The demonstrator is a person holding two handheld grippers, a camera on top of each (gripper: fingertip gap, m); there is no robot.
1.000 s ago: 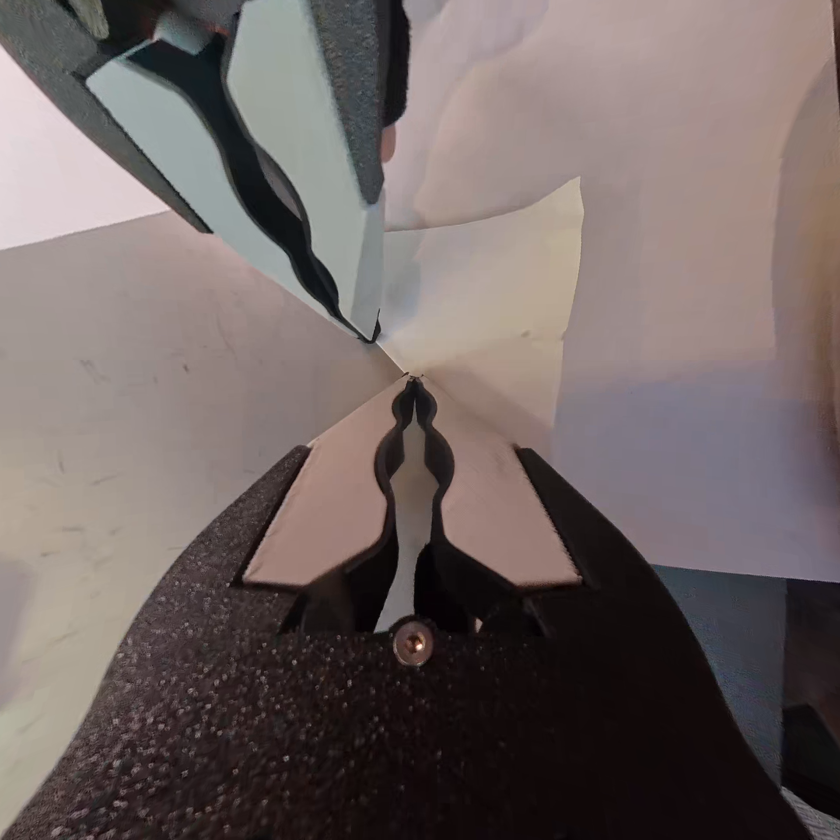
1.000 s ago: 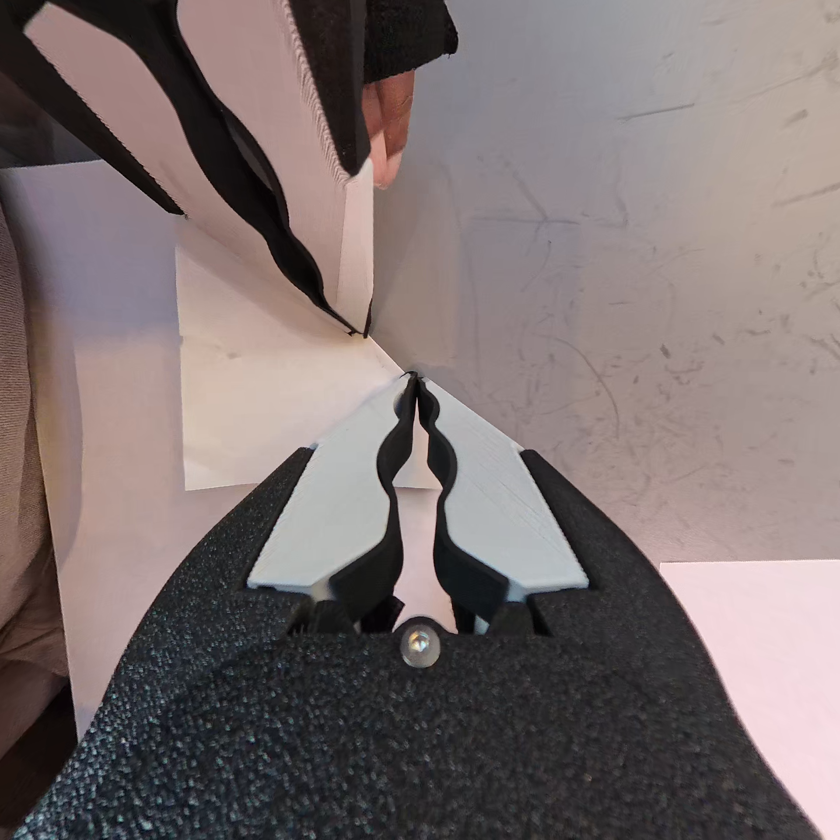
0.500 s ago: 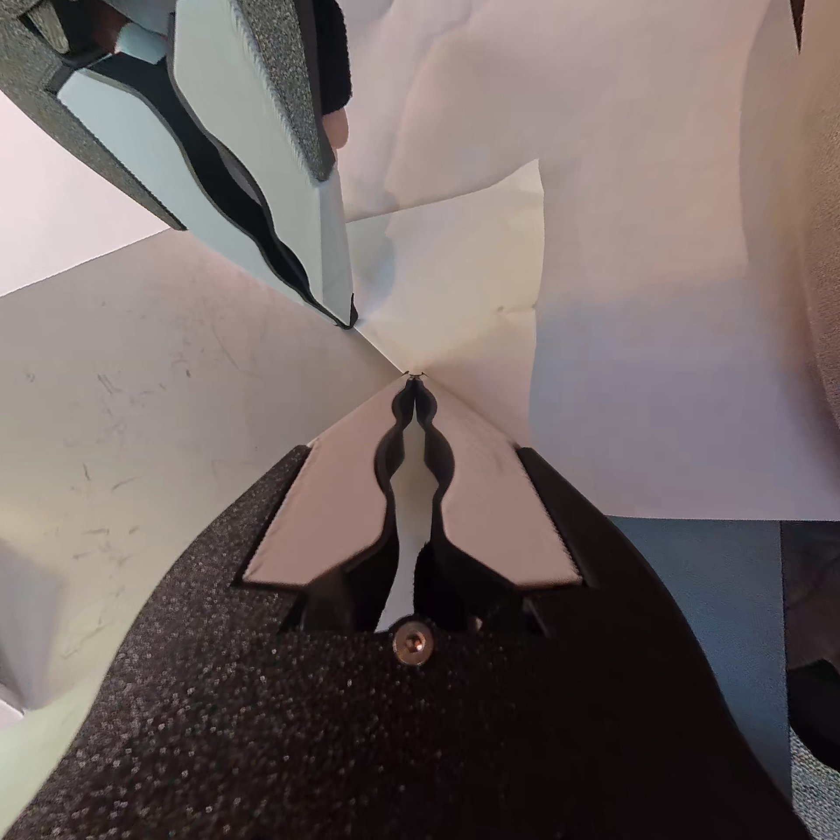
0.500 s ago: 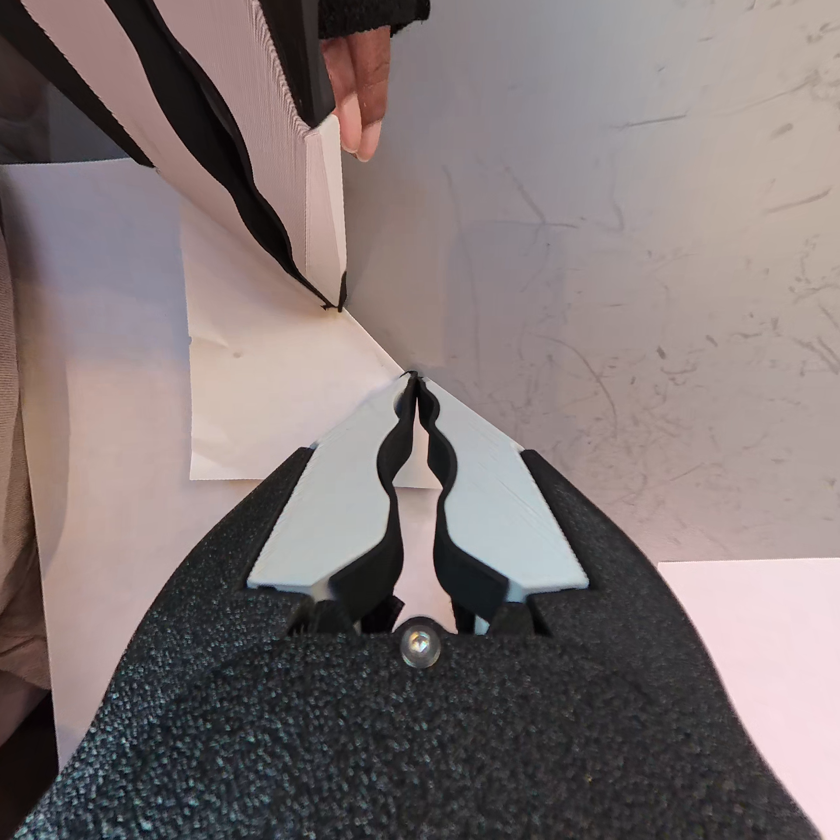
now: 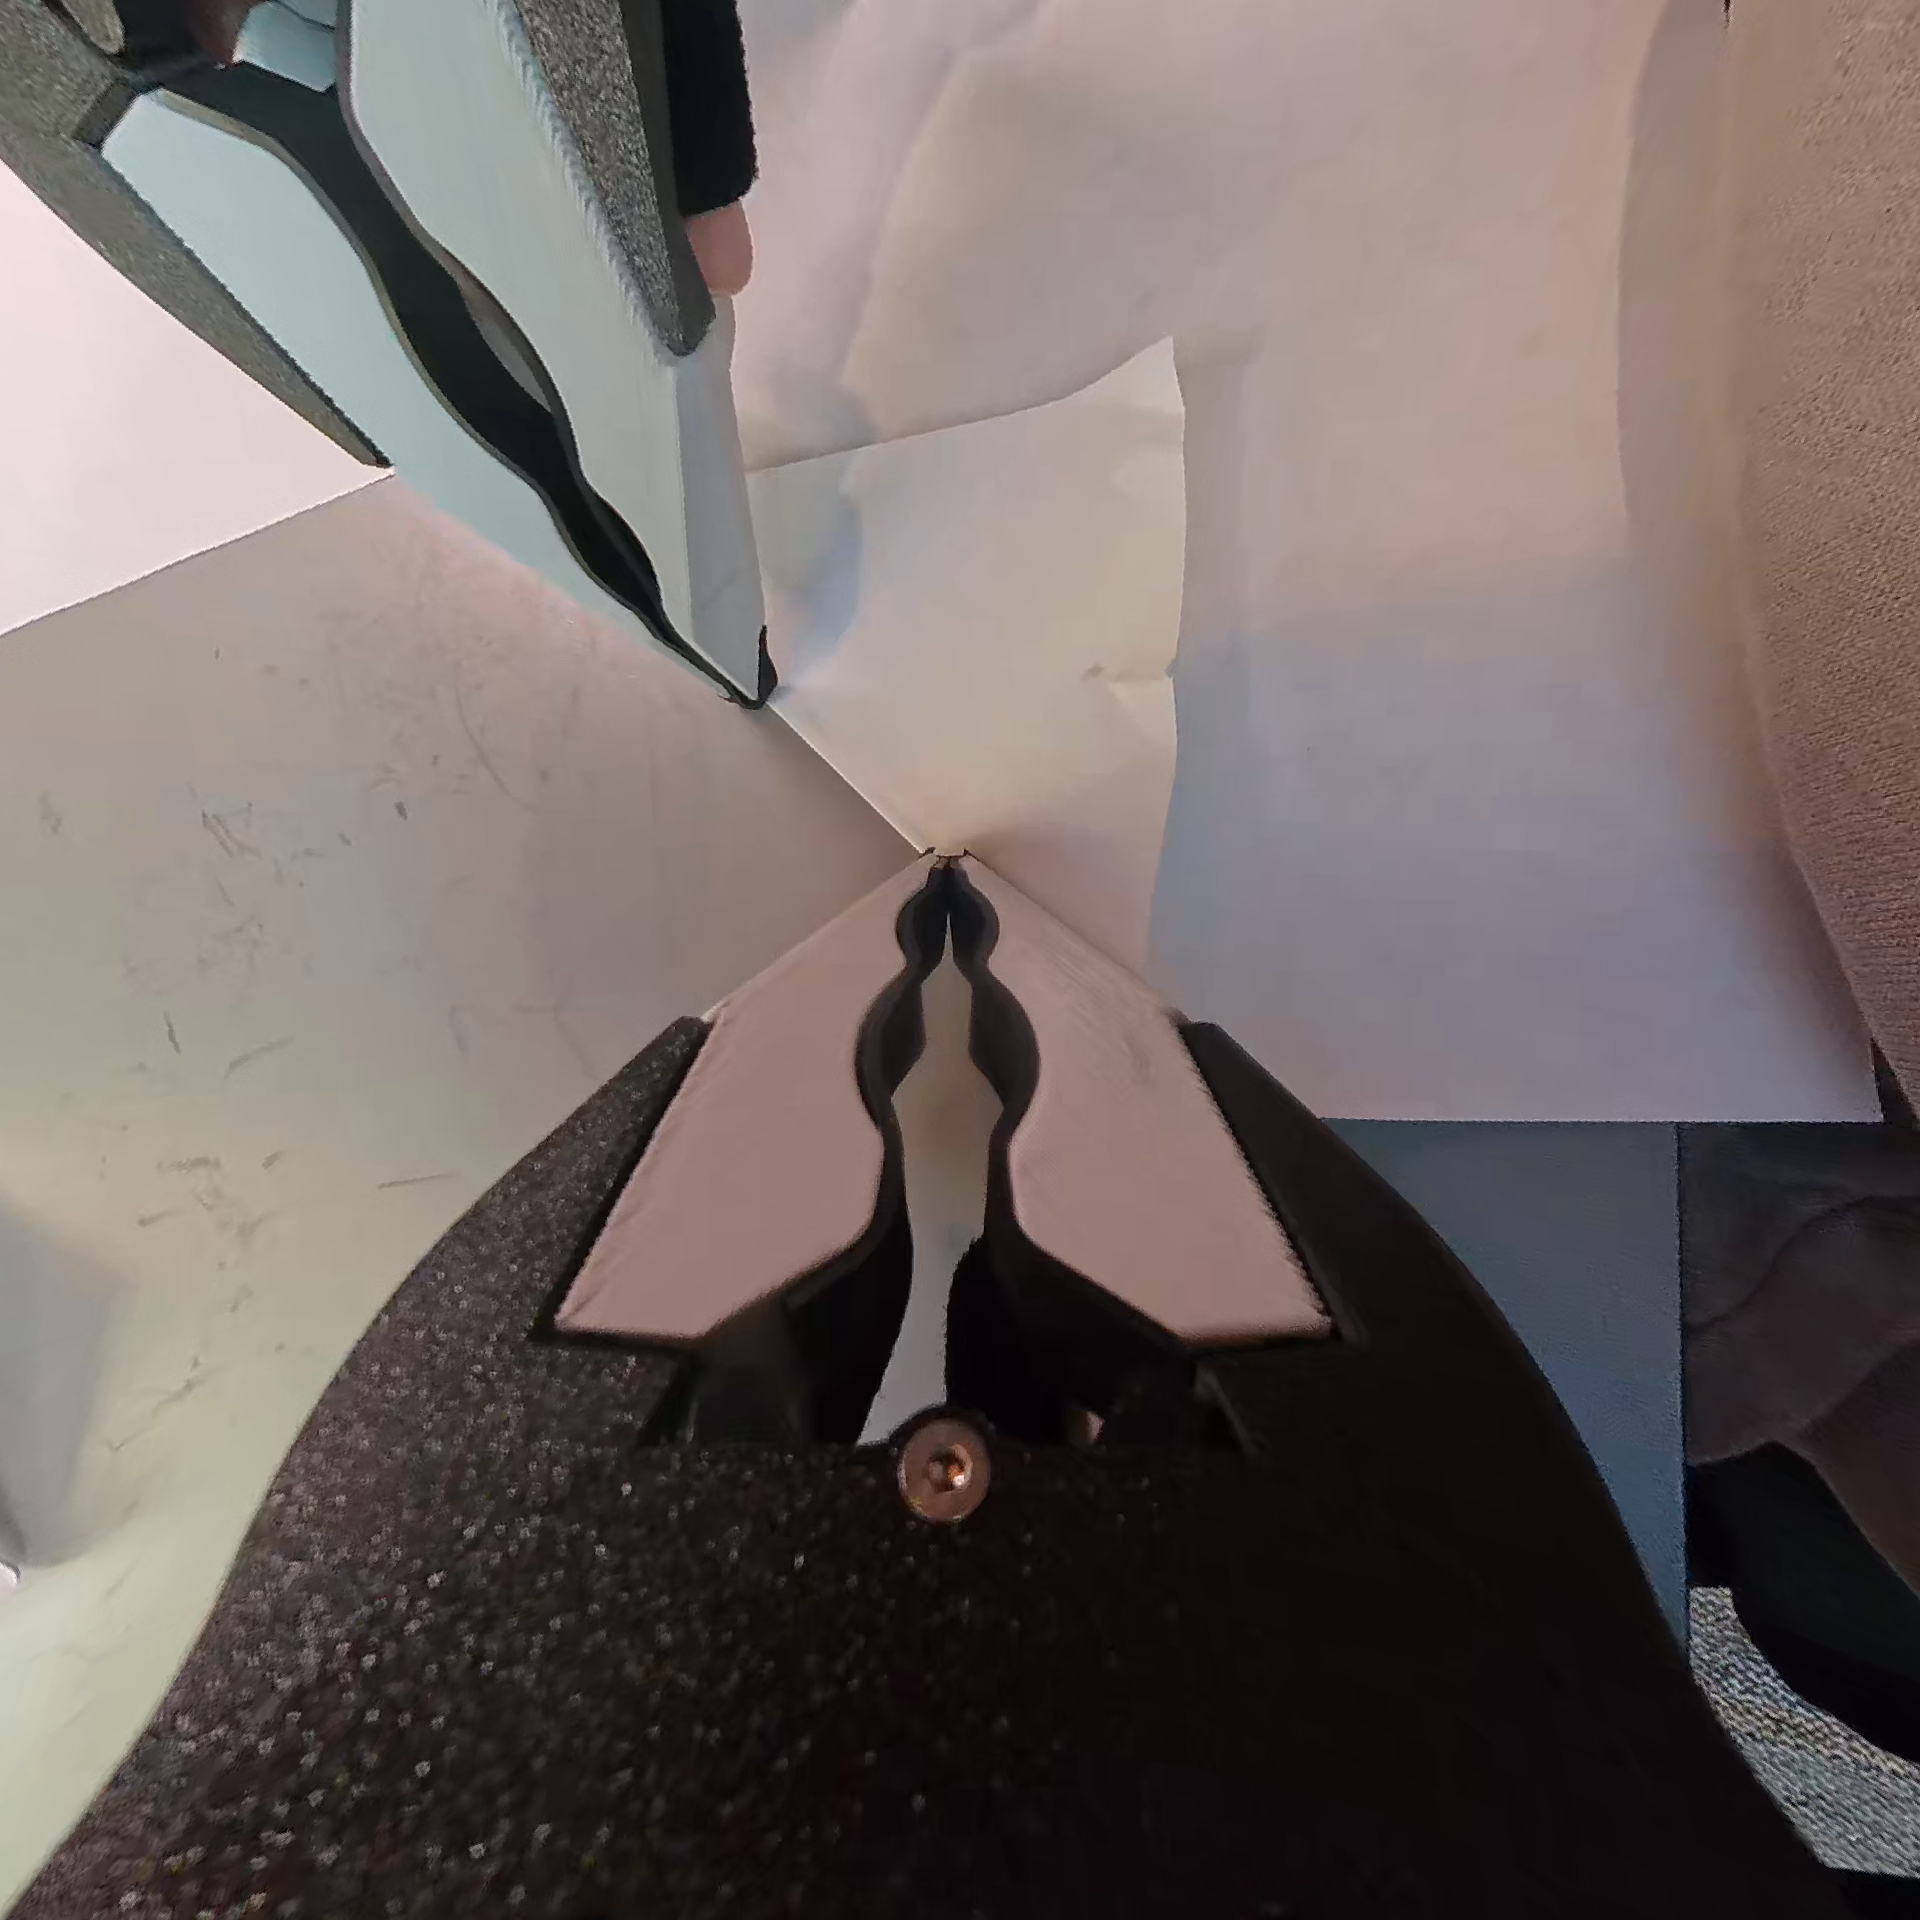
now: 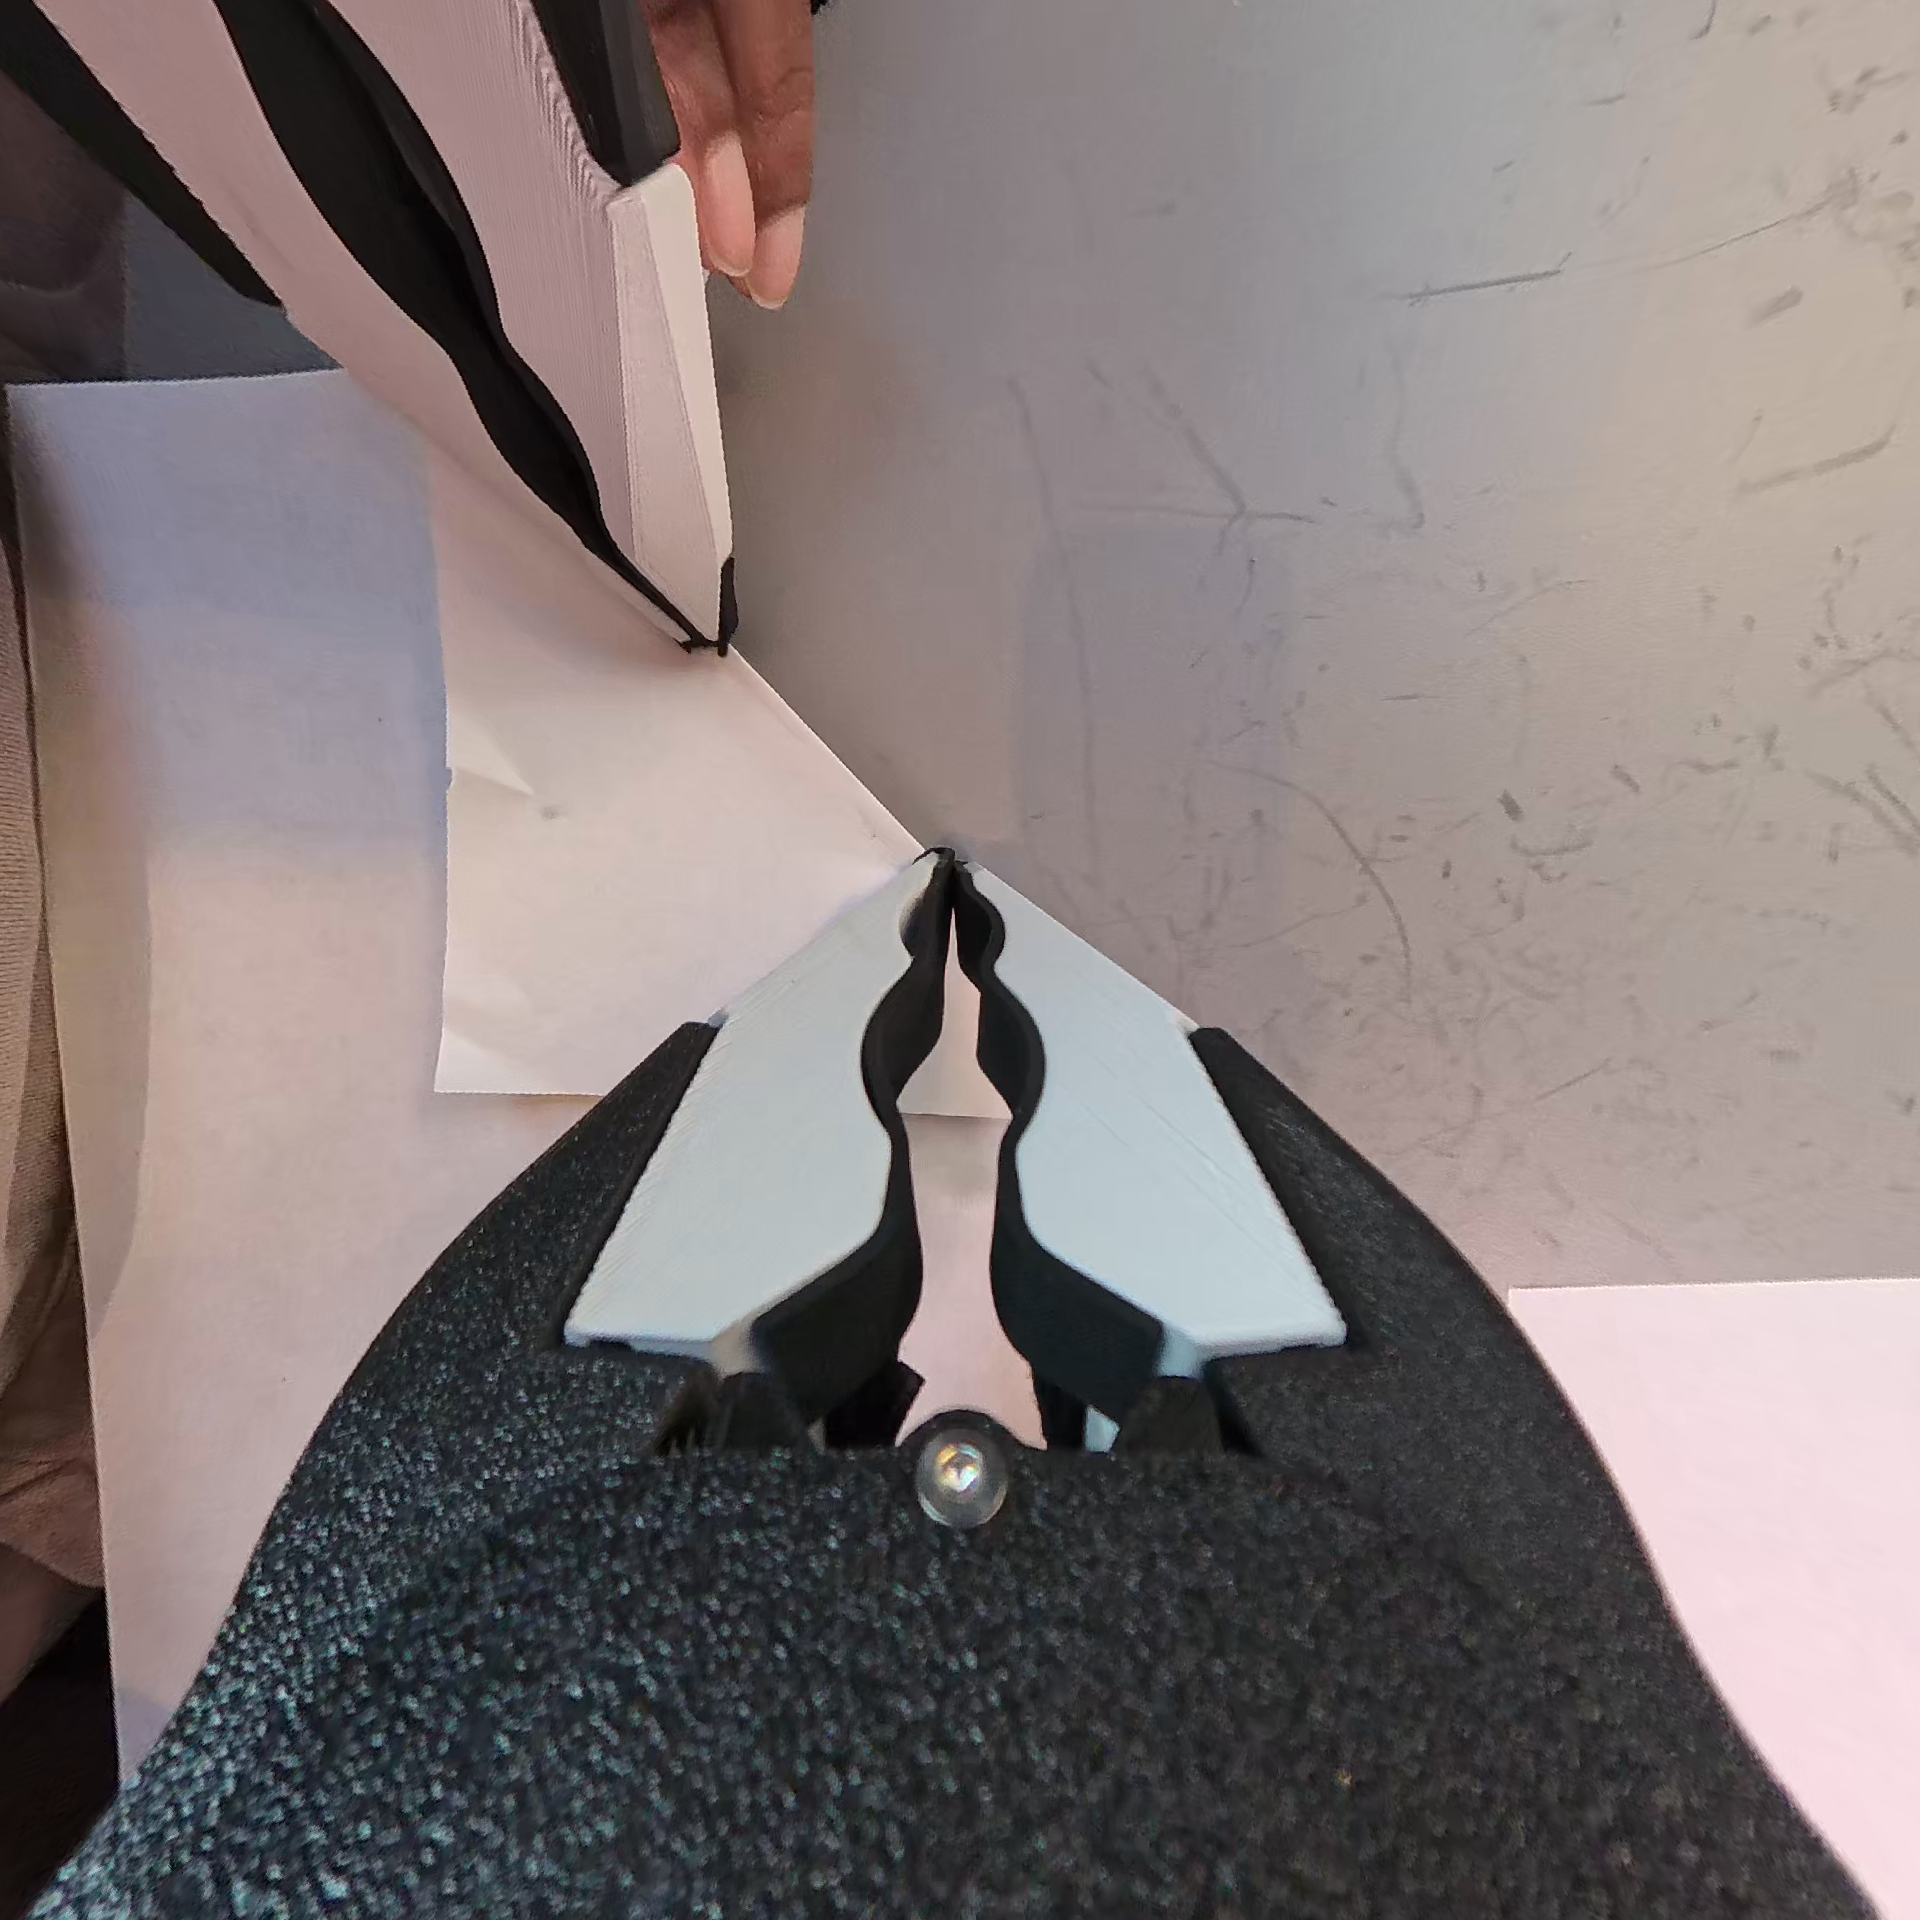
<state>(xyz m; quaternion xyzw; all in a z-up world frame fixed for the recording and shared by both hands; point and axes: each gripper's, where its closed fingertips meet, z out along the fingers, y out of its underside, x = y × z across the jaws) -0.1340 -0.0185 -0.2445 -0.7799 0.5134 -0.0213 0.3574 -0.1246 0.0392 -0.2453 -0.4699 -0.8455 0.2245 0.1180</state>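
Left wrist view: folded paper sheet (image 5: 987,644) sits right at the tips of the left gripper (image 5: 948,862), clamped on the fold edge — right gripper (image 5: 753,691) pinches the same edge just ahead-left. Versus a second ago the two tips have spread apart along the fold. Grey table (image 6: 1351,623) beyond; fingers (image 6: 753,197) behind.

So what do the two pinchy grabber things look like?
Each has a speckled black body, a shiny screw in the middle, and two pale flat fingers with wavy black rubber insides. The left gripper looks pinkish-beige, the right gripper pale blue-white. A black sleeve cuff shows on one hand.
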